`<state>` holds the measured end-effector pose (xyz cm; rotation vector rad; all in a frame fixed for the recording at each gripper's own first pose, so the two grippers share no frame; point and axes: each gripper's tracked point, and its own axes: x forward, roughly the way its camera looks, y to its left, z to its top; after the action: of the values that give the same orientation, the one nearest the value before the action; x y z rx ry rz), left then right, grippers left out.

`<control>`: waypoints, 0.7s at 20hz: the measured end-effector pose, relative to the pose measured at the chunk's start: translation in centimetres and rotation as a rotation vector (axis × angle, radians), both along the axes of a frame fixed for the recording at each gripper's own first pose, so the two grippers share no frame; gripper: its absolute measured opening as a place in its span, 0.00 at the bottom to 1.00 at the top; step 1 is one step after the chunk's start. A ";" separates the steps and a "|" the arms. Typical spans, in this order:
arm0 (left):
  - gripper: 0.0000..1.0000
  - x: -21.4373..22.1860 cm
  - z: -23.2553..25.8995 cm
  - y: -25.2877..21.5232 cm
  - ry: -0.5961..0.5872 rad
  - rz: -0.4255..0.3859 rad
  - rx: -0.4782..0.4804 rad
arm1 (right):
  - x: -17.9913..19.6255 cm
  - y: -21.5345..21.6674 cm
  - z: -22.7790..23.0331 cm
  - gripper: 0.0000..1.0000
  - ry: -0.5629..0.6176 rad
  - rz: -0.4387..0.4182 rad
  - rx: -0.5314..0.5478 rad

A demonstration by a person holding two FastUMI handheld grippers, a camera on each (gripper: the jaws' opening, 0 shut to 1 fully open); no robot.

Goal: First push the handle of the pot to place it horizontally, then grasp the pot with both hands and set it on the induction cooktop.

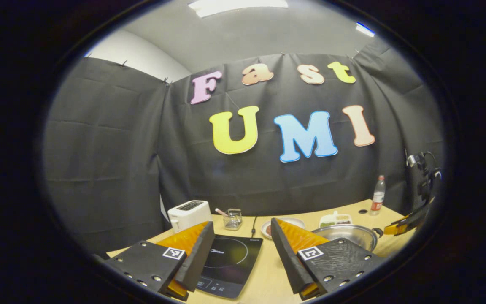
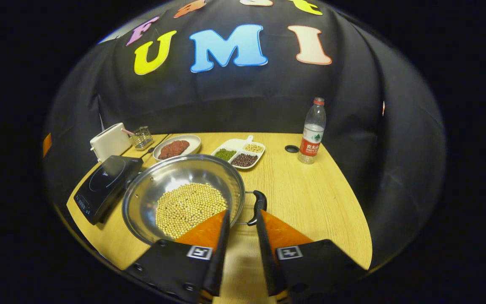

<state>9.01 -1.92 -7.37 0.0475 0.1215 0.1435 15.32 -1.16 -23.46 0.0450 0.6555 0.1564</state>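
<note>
Down on the wooden table [image 2: 310, 190], the pot [image 2: 184, 185] sits just right of the cooktop [image 2: 106, 185], not on it. From the right gripper view the pot's inside is plain: a heap of pale beans [image 2: 188, 207] on its bottom, and its handle [image 2: 260, 204] on the near right rim. The right gripper [image 2: 241, 217] hovers just short of that handle, fingers parted a little and holding nothing. Beyond lie a plate of meat [image 2: 175, 147], a divided dish [image 2: 238, 154] with 3 kinds of beans, a water bottle [image 2: 312, 133] and a toaster [image 2: 110, 141].

From the left gripper view the pot [image 1: 346, 234] is seen low, only rim and handle [image 1: 378, 231]. The left gripper [image 1: 243, 240] is spread wide and empty above the cooktop [image 1: 230, 264]. At the right edge, the other gripper [image 1: 403, 223] reaches toward the pot.
</note>
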 end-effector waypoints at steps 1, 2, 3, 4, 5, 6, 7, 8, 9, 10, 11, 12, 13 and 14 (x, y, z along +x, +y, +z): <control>0.80 0.5 -0.1 -0.4 -0.002 -0.015 -0.010 | 0.0 0.1 0.8 0.68 -0.030 -0.004 -0.002; 0.80 1.0 -0.3 -0.8 -0.001 -0.030 -0.021 | -0.2 -0.2 1.5 0.97 -0.055 -0.010 -0.012; 0.80 1.4 -0.7 -1.1 0.001 -0.045 -0.031 | -0.2 -0.2 2.2 0.96 -0.078 -0.012 -0.021; 0.80 1.9 -1.0 -1.5 0.008 -0.061 -0.038 | -0.3 -0.2 2.7 0.93 -0.099 -0.015 -0.030; 0.80 2.6 -1.4 -1.7 0.018 -0.075 -0.043 | -0.3 -0.2 3.2 0.96 -0.115 -0.017 -0.036; 0.80 3.2 -2.0 -2.1 0.032 -0.091 -0.048 | -0.3 -0.2 3.5 0.96 -0.128 -0.019 -0.040; 0.80 3.6 -2.3 -2.4 0.040 -0.106 -0.054 | -0.2 -0.2 3.9 0.93 -0.138 -0.024 -0.043; 0.82 4.2 -2.6 -2.8 0.048 -0.119 -0.058 | -0.1 -0.4 4.0 0.93 -0.143 -0.030 -0.042; 0.80 4.9 -3.0 -3.0 0.054 -0.132 -0.061 | 0.1 -0.4 4.2 0.96 -0.147 -0.038 -0.037; 0.82 5.6 -3.4 -3.3 0.062 -0.144 -0.063 | 0.3 -0.5 4.1 0.96 -0.149 -0.047 -0.034; 0.82 6.2 -4.0 -3.6 0.071 -0.155 -0.066 | 0.6 -0.7 4.0 0.96 -0.147 -0.056 -0.032; 0.82 6.8 -4.5 -3.9 0.082 -0.165 -0.073 | 0.7 -0.8 3.9 0.96 -0.143 -0.062 -0.031; 0.80 7.4 -5.0 -4.3 0.093 -0.174 -0.080 | 1.0 -1.0 3.8 0.96 -0.141 -0.072 -0.031; 0.82 8.0 -5.6 -4.6 0.104 -0.183 -0.087 | 1.3 -1.2 3.7 0.96 -0.139 -0.079 -0.029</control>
<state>17.04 -6.50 -12.99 -0.0206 0.2258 -0.0470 16.59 -2.34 -19.77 0.0314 0.5161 0.0731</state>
